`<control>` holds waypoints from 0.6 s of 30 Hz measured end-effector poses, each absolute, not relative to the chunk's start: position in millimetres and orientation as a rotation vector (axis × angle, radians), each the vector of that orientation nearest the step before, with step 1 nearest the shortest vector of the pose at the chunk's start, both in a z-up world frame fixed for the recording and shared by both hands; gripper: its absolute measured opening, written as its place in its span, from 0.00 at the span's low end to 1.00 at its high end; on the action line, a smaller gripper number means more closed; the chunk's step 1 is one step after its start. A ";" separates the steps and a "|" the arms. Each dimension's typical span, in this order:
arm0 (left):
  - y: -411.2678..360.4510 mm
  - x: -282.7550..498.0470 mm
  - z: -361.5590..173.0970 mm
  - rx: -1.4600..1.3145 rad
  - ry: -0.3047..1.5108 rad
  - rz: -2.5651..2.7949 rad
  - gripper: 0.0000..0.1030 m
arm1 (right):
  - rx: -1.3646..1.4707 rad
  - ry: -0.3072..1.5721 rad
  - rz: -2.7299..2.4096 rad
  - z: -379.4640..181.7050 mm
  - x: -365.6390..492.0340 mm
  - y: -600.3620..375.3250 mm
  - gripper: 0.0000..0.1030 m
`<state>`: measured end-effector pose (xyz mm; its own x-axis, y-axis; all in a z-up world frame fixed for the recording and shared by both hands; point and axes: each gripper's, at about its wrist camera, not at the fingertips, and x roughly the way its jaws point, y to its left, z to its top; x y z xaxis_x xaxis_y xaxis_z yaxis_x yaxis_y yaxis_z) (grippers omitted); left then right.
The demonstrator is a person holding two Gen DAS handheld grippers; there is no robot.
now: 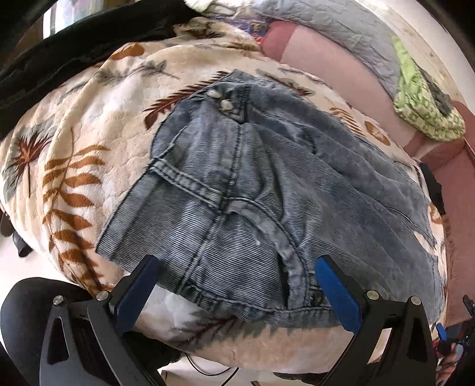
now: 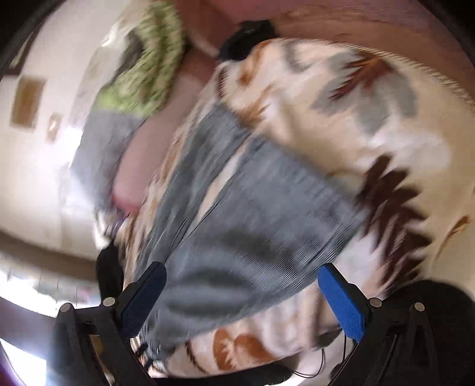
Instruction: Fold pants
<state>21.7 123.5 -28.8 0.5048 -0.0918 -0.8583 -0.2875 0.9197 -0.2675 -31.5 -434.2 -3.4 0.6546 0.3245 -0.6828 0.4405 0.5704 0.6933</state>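
Bed: a leaf-print fleece blanket (image 1: 89,124) covers it and carries everything; a pink sheet (image 1: 326,59) shows at the far edge, with a grey quilt (image 1: 320,26) and a green patterned cloth (image 1: 421,98) heaped beyond.
Pants: blue-grey denim jeans (image 1: 252,184) lie on the blanket near its near edge, waistband with two metal buttons (image 1: 219,99) pointing to the far side, the seat and crotch seams facing up.
Progress: judging by the left wrist view, the jeans look bunched into a short, wide shape, with rumpled layers; the right wrist view is blurred, and shows two denim strips, likely the legs (image 2: 237,207), running away across the blanket. I would call the fold early or partway; squaring and the last folds remain.
Left gripper (image 1: 237,267): spread wide, holding nothing, its blue pads (image 1: 338,297) on either side of the jeans' near hem.
Right gripper (image 2: 242,276): also spread wide and empty, just over the denim.
Containers: none in either view.
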 end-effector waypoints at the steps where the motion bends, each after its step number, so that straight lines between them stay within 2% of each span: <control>1: 128.0 22.2 -30.8 -0.421 1.041 0.128 1.00 | 1.012 0.905 -0.096 -6.4 -28.4 -443.1 1.00; 6: 135.7 26.9 -33.9 -0.456 1.050 0.140 1.00 | 0.977 0.983 -0.190 -22.1 -13.0 -463.2 0.99; 8: 137.4 29.7 -34.4 -0.469 1.049 0.144 1.00 | 0.972 0.996 -0.202 -27.5 -8.9 -467.5 0.95; 10: 138.8 32.6 -35.7 -0.473 1.053 0.149 1.00 | 0.926 0.991 -0.228 -21.4 -6.0 -467.8 0.82; 12: 140.2 34.3 -35.3 -0.477 1.051 0.147 1.00 | 0.844 0.991 -0.232 -12.9 0.0 -464.2 0.33; 13: 142.1 35.2 -34.7 -0.482 1.042 0.152 0.95 | 0.812 1.000 -0.226 -10.3 3.2 -463.7 0.28; 14: 145.1 34.2 -34.3 -0.486 1.039 0.168 0.86 | 0.775 1.012 -0.221 -9.5 5.1 -462.3 0.27; 15: 148.1 34.3 -34.4 -0.489 1.041 0.183 0.82 | 0.738 1.016 -0.221 -8.3 6.3 -460.7 0.26; 16: 152.1 33.2 -33.4 -0.496 1.035 0.202 0.73 | 0.699 1.021 -0.222 -6.8 9.1 -459.1 0.25; 17: 154.4 30.0 -31.9 -0.497 1.032 0.216 0.58 | 0.679 1.022 -0.219 -6.6 9.5 -459.3 0.25; 18: 158.6 28.7 -30.7 -0.493 1.031 0.237 0.48 | 0.663 1.022 -0.215 -5.1 9.7 -458.5 0.25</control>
